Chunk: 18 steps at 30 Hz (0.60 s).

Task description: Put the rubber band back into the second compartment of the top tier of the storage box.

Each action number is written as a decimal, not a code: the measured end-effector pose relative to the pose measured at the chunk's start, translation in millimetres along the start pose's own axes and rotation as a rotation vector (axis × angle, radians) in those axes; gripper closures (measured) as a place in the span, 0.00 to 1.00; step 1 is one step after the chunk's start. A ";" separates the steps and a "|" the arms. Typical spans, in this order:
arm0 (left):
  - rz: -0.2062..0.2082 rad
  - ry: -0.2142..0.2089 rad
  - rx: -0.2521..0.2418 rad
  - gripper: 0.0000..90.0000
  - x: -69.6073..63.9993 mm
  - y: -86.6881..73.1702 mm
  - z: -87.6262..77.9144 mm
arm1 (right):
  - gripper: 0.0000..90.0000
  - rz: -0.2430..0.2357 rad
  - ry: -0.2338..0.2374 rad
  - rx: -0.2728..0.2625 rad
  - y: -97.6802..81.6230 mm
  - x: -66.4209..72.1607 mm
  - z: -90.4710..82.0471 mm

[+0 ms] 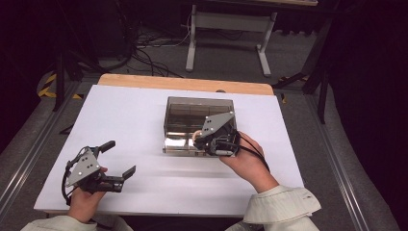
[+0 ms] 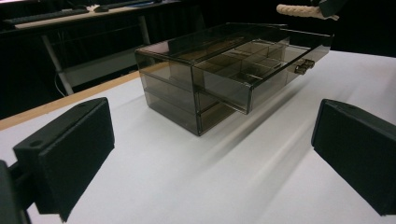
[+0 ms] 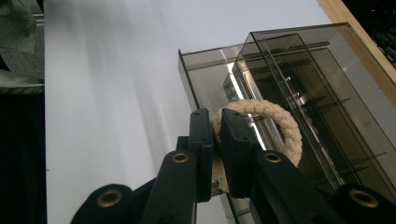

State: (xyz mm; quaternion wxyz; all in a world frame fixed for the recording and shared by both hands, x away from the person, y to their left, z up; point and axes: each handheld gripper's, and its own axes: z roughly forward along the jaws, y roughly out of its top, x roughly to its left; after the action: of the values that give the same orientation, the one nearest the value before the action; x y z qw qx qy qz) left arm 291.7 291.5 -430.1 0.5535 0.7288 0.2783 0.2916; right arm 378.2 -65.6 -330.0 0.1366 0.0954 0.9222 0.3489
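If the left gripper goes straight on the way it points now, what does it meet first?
Probably the smoky plastic drawer box, at its pulled-out top drawer. Between the open left gripper and it lies bare white table; depth is uncertain.

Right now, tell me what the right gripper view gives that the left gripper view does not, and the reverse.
The right gripper view shows the right gripper with its jaws shut on the rope ring, held above the open drawer, and a pale sleeve at the edge.

The left gripper view shows the left gripper with jaws wide apart and nothing between them, low over the table, plus the drawer's handle from the side.

Both show the smoked clear drawer box, its drawer pulled out, the ring and the white tabletop.
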 end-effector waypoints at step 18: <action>0.016 0.006 0.001 0.00 1.2 0.1 -0.2 | 0.93 0.086 -0.004 0.051 -4.2 -16.9 12.4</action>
State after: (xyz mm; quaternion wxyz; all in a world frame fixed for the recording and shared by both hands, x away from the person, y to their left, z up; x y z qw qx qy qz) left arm 292.3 292.4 -429.8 0.5499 0.7306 0.2742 0.2978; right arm 397.8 -65.6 -338.7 0.1211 0.1391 0.9256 0.3306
